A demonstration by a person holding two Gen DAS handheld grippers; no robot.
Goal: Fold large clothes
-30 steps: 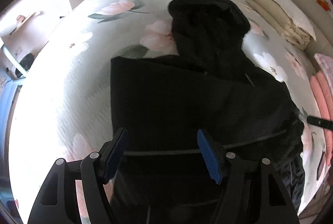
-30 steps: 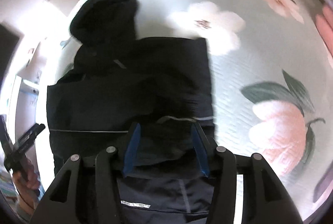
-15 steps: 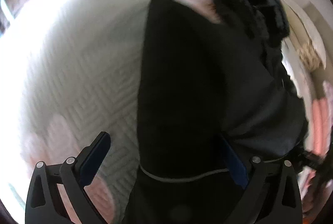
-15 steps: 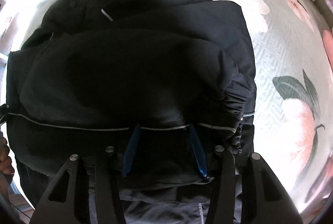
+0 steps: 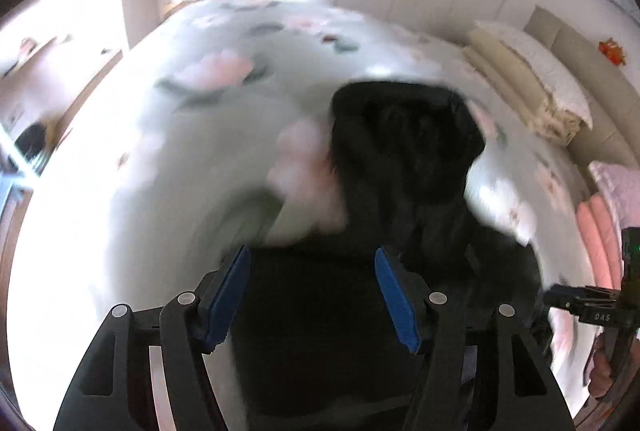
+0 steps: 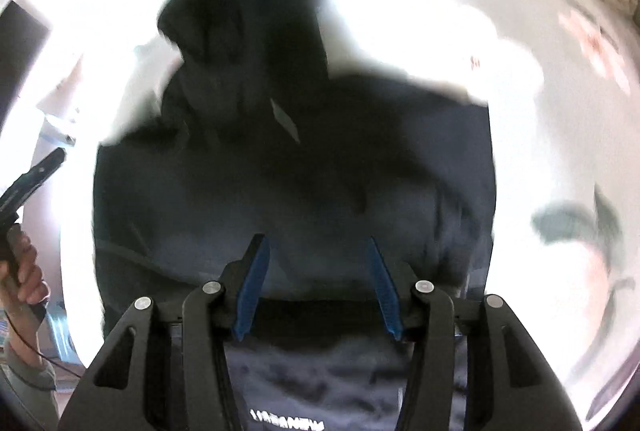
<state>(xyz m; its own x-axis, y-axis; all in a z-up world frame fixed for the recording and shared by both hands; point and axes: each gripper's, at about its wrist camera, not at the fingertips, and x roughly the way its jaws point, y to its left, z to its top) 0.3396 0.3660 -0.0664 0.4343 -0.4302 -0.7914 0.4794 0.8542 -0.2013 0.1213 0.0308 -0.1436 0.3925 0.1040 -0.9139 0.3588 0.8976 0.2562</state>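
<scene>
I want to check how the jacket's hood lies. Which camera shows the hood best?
The right wrist view: the hood sits large at the top, its outline whole against the bright bedspread, though blurred. The left wrist view shows the hood smaller and farther off, dark and smeared by motion, with little detail.

Motion blur smears the floral bedspread (image 5: pixel 192 135), and the black jacket's (image 6: pixel 296 183) lower part runs past the frame edge.
</scene>
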